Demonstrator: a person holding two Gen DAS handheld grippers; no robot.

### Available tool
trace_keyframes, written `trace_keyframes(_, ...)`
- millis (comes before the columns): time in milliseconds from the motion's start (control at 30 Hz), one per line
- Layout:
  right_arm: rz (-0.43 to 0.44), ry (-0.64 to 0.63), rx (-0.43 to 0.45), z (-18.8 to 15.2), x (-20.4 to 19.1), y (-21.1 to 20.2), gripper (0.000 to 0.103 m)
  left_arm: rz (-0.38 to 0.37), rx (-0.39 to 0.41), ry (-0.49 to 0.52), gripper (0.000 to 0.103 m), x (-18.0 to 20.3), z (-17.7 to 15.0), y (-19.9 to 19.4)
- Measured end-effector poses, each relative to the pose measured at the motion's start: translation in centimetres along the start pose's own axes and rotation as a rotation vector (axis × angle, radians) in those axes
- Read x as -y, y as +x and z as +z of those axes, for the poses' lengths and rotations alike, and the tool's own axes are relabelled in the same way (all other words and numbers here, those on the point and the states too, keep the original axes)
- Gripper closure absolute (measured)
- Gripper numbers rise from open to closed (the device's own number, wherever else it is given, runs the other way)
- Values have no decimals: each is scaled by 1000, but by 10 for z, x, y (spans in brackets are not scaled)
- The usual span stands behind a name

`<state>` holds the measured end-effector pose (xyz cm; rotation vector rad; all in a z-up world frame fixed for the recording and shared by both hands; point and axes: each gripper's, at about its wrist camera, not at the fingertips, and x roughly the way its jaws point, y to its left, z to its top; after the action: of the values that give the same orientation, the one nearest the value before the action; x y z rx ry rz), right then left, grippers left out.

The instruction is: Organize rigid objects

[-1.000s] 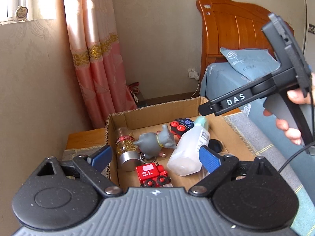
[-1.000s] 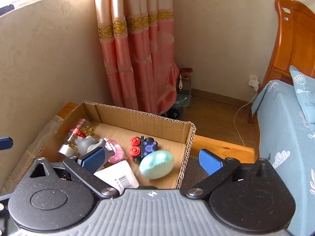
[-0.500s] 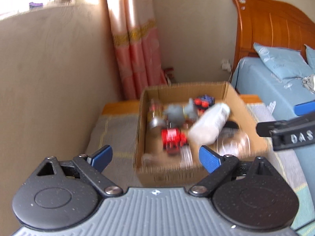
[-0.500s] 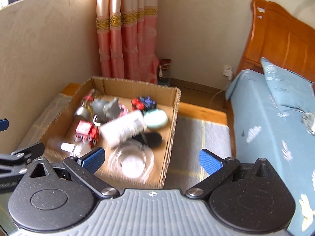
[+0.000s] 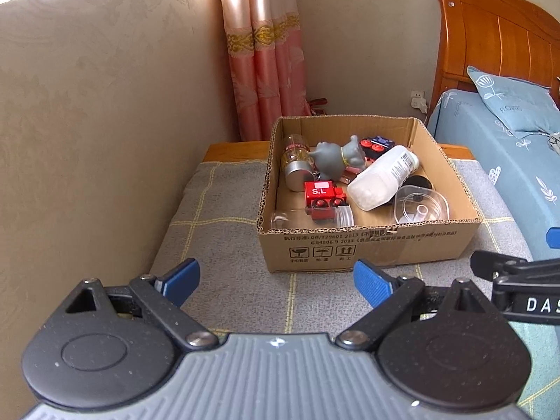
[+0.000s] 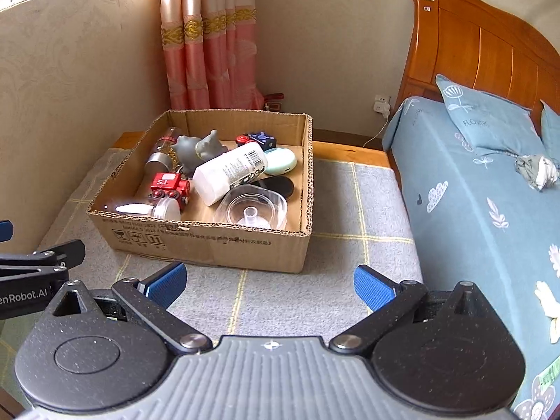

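Cardboard box [image 5: 367, 245] sits on grey checked surface [image 5: 224, 210] w/ all the rigid items piled inside. Left gripper [image 5: 276, 281] hovers short of the box's near wall, jaws wide apart, nothing btwn them. L to R in the box: glass jar [image 5: 295, 161] w/ metal lid, probably heavy, breakable, slick, so grip across the body, not the lid. Grey rubber figure [image 5: 332, 161] looks light w/ some give, easy hold at the torso. Red toy train [image 5: 323, 197], stiff blocky plastic, flat sides suit the pads. White bottle [image 5: 381, 178] lies tilted on the others, smooth, likely to roll; take mid-body. Clear plastic container [image 5: 420, 206], thin, light, prob flexes; pinch at rim. Right gripper [image 6: 269, 285] likewise apart, empty, near the box front.
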<state>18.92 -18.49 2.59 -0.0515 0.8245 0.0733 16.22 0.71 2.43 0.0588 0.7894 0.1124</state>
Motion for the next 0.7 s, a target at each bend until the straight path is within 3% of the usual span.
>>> trace_keyframes(700, -9, 13, 29, 0, -1, -8, 0, -13, 20, 10, 8, 2, 2, -9)
